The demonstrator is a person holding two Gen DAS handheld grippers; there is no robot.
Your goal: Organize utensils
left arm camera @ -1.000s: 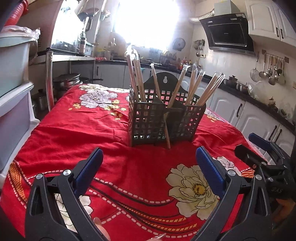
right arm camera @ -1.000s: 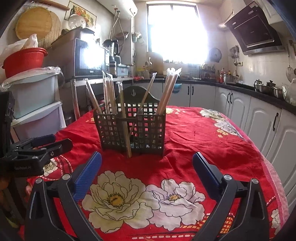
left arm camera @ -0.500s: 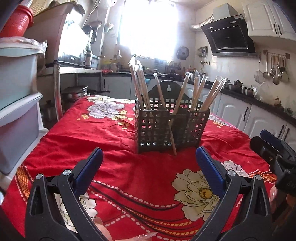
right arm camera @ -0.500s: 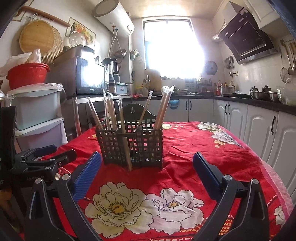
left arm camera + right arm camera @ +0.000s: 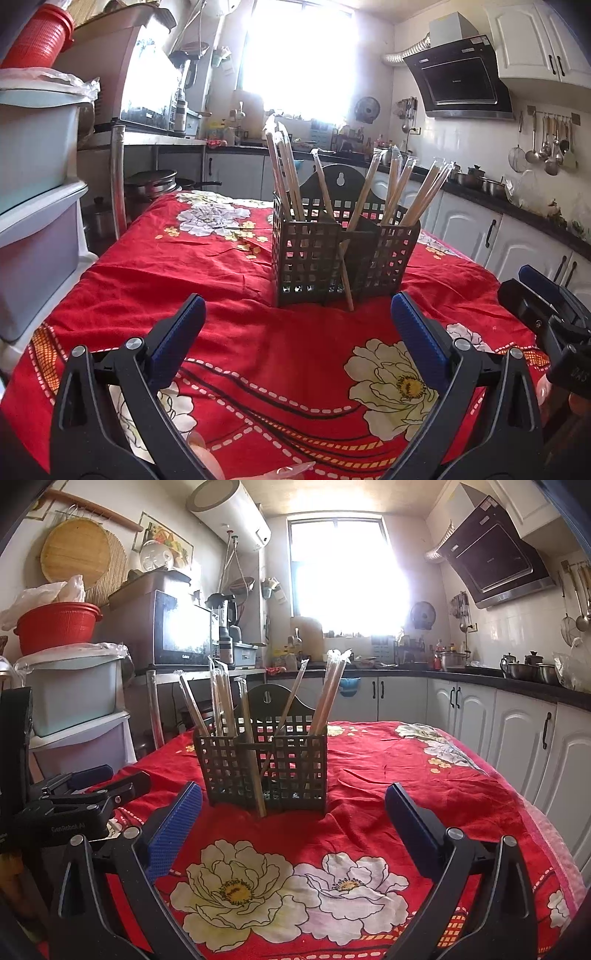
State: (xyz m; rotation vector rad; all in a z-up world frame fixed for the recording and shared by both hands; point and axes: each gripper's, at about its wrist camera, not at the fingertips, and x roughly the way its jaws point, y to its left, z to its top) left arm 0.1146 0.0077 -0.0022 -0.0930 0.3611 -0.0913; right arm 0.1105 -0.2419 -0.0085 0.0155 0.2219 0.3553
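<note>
**Both tools held wide apart before the chopstick caddy**

The left tool (image 5: 297,325) is held low over the near edge of the bench, its two blue-padded fingers (image 5: 177,338) spread wide with nothing between them. The right tool (image 5: 293,812) is posed the same way, its jaws parted and empty, and is levelled at the middle of the bench. Each tool is seen from the other's camera: the right tool is caught at the right edge of the left wrist view, and the left tool at the left edge of the right wrist view, so the two are set side by side and apart. A fingertip of the holding hand is glimpsed at the bottom of the left wrist view.

Beyond both tools, a dark plastic lattice caddy (image 5: 314,258) is stood upright on the red floral tablecloth (image 5: 207,266) that covers the bench. Wrapped chopsticks (image 5: 286,173) are stood in its compartments, leaning outward in several bunches. One wrapped chopstick (image 5: 346,280) is propped outside the front wall of the caddy, its lower tip rested on the cloth. Bare cloth lies between the tool tips and the caddy, and nothing is placed in the way.

To the left of the bench, stacked plastic storage bins (image 5: 74,690) are seen, topped by a red basket (image 5: 55,626). A range hood (image 5: 461,81) is mounted on the right wall.
</note>
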